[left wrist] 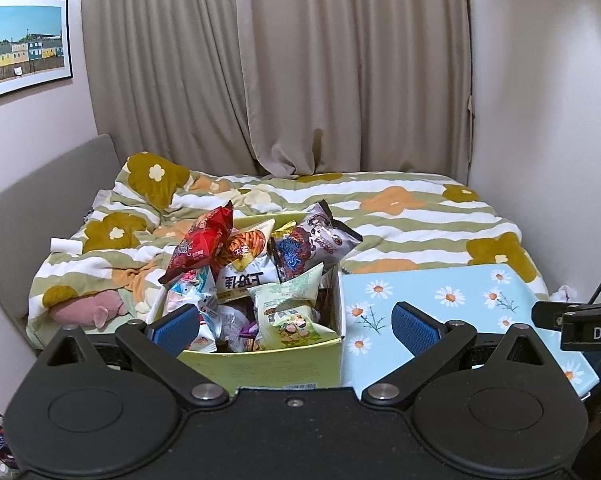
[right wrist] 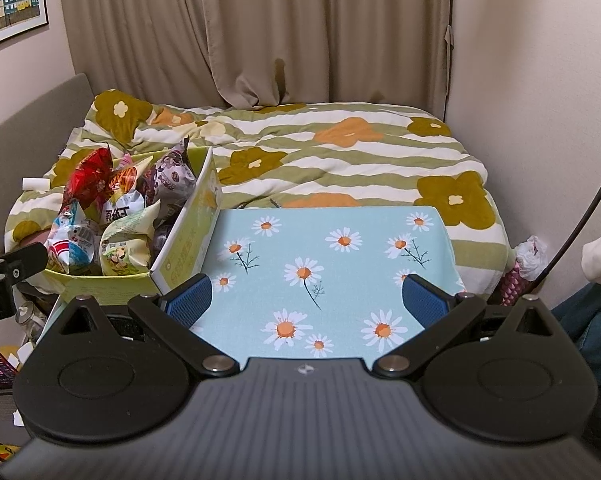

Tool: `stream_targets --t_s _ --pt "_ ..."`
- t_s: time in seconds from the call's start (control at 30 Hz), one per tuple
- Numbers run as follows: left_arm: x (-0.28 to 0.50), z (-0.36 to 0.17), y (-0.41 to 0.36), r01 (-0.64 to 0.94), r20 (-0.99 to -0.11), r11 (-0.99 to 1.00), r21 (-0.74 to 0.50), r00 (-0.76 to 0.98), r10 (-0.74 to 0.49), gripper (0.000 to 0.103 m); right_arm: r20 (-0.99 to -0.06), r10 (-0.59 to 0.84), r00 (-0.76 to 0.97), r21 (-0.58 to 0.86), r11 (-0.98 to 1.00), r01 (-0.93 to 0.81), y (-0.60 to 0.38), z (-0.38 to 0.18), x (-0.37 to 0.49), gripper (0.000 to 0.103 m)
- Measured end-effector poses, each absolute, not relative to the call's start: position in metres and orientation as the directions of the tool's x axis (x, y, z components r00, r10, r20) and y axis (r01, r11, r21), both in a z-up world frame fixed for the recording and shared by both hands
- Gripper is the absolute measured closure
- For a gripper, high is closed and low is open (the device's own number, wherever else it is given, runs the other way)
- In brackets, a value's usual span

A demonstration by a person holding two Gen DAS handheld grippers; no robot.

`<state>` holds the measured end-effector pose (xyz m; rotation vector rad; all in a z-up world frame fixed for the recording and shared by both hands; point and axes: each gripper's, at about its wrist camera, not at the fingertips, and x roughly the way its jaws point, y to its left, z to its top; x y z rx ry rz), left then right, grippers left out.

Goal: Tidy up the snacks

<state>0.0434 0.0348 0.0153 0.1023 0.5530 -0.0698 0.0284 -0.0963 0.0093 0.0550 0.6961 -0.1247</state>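
Observation:
A light green cardboard box point(left wrist: 268, 368) stands on the left part of a blue daisy-patterned table point(left wrist: 452, 300) and is heaped with snack bags: a red bag point(left wrist: 204, 244), a dark purple bag point(left wrist: 312, 240), a pale green bag point(left wrist: 292, 316). My left gripper point(left wrist: 296, 326) is open and empty, just in front of the box. In the right wrist view the box point(right wrist: 188, 232) is at the left. My right gripper point(right wrist: 306, 298) is open and empty above the bare table top point(right wrist: 332, 256).
A bed with a striped flower duvet point(right wrist: 340, 160) lies behind the table, with beige curtains point(left wrist: 300, 60) beyond. A pink plush toy point(left wrist: 88, 308) lies at the bed's left edge. The right gripper's body point(left wrist: 580, 320) shows at the left wrist view's right edge.

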Motion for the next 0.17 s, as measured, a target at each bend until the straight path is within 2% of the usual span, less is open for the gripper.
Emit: stream_targets --t_s 0.17 --pt "0.0448 0.0167 0.0345 0.085 -0.516 0.993 0.08 0.856 -0.031 0.0 -0.642 -0.096 0.761 0.01 0.991 0.133 -0.0963 0.0091 0.0284 0.0"
